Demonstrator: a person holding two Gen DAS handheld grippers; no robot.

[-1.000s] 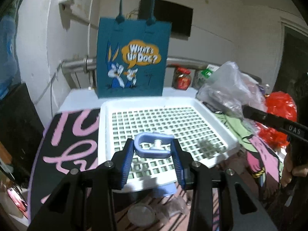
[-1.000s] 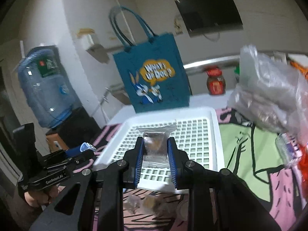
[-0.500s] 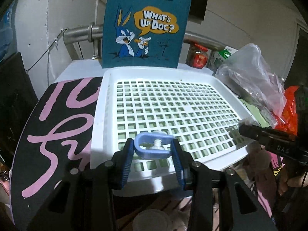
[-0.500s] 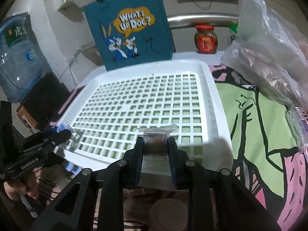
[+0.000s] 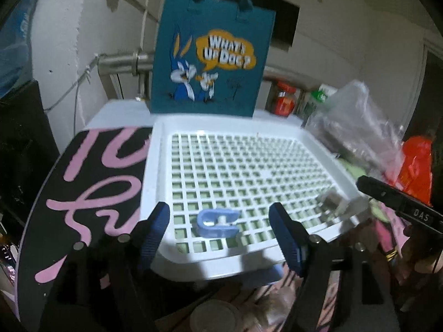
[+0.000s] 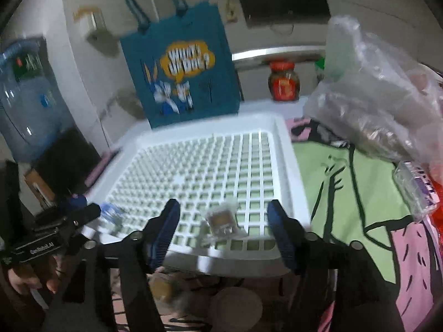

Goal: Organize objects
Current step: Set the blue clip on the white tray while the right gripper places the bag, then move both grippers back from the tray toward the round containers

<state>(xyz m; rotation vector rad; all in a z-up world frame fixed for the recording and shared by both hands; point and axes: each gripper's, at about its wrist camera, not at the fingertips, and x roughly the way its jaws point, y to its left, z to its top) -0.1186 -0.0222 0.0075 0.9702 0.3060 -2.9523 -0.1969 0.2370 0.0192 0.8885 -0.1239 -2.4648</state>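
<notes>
White lattice tray: rigid plastic, light, holds both dropped items near front edge.

Left gripper: jaws just opened, apart, blue clip lying free between them on grid. Clip looks small, hard, light, smooth; likely best pinched across flat sides.

Right gripper: jaws just opened, apart, clear sachet loose between them on grid. Sachet looks soft, crinkly, slippery; probably safest grabbed at sealed edge.

A blue clip and a clear packet lie in the white tray's near edge.
</notes>
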